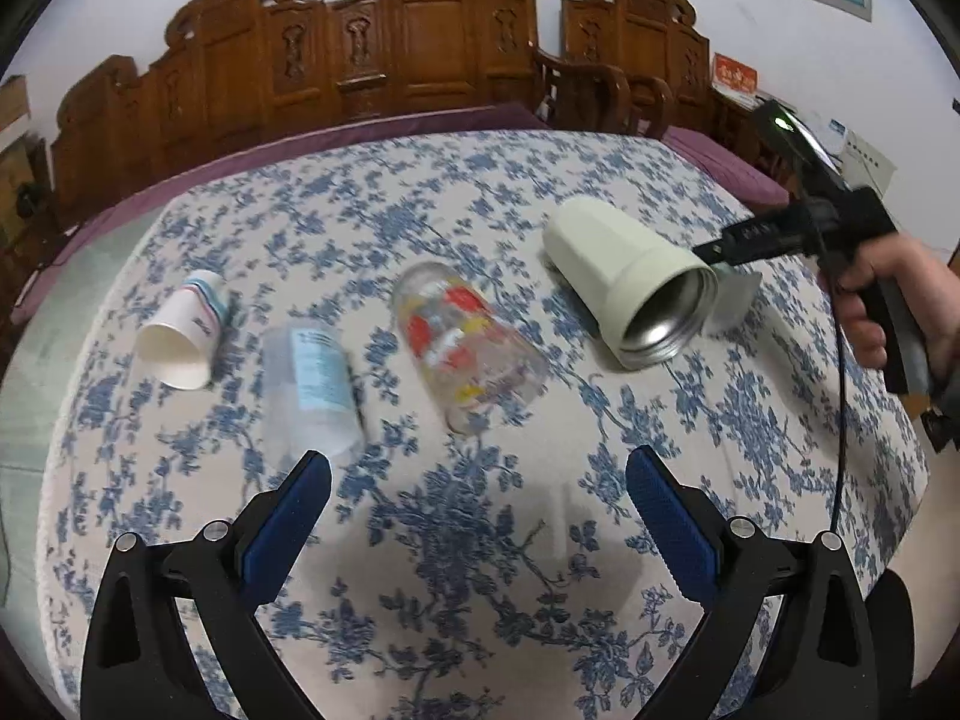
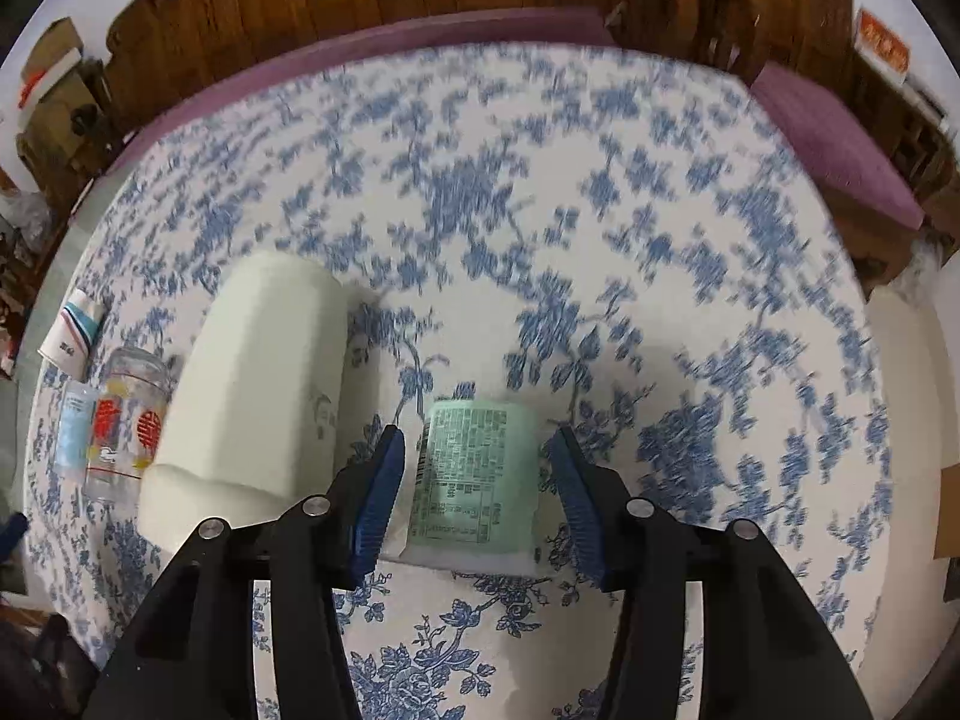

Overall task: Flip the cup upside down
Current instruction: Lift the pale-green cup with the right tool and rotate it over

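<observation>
Several cups lie on their sides on a blue-flowered tablecloth. From the left: a paper cup, a clear plastic cup with a blue label, a glass with red and yellow print, and a cream metal-lined tumbler. My left gripper is open and empty, above the cloth in front of the glass. My right gripper is open, its blue pads either side of a small clear cup with a green label lying beside the tumbler.
Carved wooden chairs and a purple cushion stand behind the table. The far half of the cloth is bare. The right gripper's handle and the hand holding it show at the left wrist view's right edge.
</observation>
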Action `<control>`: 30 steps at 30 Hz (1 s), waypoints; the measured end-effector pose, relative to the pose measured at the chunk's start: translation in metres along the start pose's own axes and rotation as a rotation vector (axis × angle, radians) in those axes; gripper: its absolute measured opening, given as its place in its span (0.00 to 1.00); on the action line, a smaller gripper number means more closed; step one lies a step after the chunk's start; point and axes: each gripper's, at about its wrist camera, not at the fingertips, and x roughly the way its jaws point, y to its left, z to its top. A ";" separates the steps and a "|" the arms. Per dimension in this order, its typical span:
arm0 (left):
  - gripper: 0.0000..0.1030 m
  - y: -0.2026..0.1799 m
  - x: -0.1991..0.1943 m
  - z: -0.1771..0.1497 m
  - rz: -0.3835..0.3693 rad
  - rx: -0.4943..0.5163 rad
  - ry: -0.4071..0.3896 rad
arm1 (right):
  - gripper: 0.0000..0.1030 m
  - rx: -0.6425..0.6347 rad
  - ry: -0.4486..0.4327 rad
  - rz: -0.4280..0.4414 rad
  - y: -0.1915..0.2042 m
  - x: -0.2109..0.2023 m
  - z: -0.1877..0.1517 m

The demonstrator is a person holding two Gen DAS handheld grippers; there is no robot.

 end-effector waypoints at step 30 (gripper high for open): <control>0.92 0.043 -0.072 -0.037 0.062 -0.089 -0.054 | 0.48 -0.164 -0.038 0.211 0.133 -0.078 -0.143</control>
